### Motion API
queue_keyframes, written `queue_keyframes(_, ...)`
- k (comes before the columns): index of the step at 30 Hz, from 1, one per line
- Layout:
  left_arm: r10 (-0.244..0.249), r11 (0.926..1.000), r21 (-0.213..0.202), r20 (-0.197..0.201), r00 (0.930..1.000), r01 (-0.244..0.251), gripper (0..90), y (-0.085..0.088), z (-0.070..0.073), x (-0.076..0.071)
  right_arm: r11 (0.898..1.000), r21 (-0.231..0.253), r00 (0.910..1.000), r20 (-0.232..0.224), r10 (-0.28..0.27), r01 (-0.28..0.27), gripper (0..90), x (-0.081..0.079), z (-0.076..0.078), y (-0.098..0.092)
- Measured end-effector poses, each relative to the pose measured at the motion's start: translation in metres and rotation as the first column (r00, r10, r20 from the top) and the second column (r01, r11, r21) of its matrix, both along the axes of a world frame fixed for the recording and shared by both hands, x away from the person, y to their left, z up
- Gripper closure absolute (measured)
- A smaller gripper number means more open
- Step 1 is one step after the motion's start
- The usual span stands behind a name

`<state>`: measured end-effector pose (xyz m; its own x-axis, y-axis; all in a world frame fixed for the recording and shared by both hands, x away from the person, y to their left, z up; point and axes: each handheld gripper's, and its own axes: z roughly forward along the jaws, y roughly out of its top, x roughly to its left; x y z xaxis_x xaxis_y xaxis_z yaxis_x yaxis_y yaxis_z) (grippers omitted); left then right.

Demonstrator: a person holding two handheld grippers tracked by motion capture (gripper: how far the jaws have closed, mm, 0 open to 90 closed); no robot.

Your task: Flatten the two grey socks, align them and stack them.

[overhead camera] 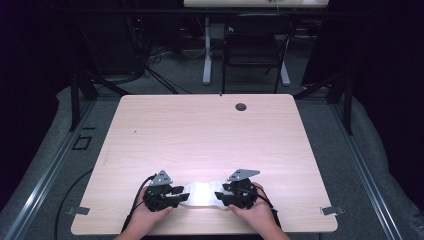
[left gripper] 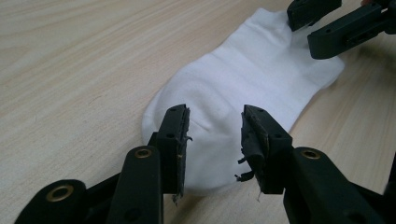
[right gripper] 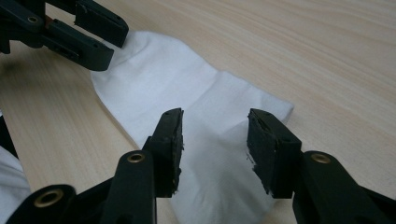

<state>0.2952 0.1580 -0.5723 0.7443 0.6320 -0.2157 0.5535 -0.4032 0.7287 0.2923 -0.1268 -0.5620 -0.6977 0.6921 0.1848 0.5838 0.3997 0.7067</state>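
High view is showing a white sock [overhead camera: 200, 195] lying flat near the 6 o'clock edge of the pale wooden surface [overhead camera: 210, 130], stretched between the two hands. At the sock's 9 o'clock end the left tongs [overhead camera: 181, 195] are sitting low over the fabric, and at its 3 o'clock end the right tongs [overhead camera: 219, 196] are doing the same, each held in a hand coming in from 6 o'clock. Left gripper view is showing the left tongs [left gripper: 215, 140] standing apart, their worn pads straddling the rounded end of the sock [left gripper: 243, 79] without pinching it; the other tongs [left gripper: 322, 25] are hovering over the far end at 1 o'clock, also apart. Right gripper view is showing the right tongs [right gripper: 215, 144] spread wide above the near end of the sock [right gripper: 187, 93], nothing clamped between them, while the left tongs [right gripper: 93, 37] are resting at the cloth's far end at 10 o'clock.
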Motion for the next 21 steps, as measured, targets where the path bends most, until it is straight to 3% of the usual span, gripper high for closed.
queue_keyframes(11, -0.011, 0.9999, 0.011, -0.007, 0.9999, 0.011, 60.9, 0.000, -0.003, 0.000, 1.000, -0.030, 0.9996, -0.027, -0.002, 0.001, 56.2, 0.001, -0.008, -0.002)
queue_keyframes(19, -0.014, 0.9997, 0.020, -0.009, 0.9999, 0.014, 60.9, 0.000, -0.006, 0.000, 0.999, -0.026, 0.9992, -0.034, -0.019, 0.018, 57.4, 0.000, -0.011, -0.003)
queue_keyframes(21, -0.012, 0.9997, 0.019, -0.010, 0.9999, 0.012, 61.0, 0.000, -0.006, 0.000, 1.000, -0.007, 0.9987, -0.040, -0.031, 0.031, 58.4, 0.000, -0.012, -0.004)
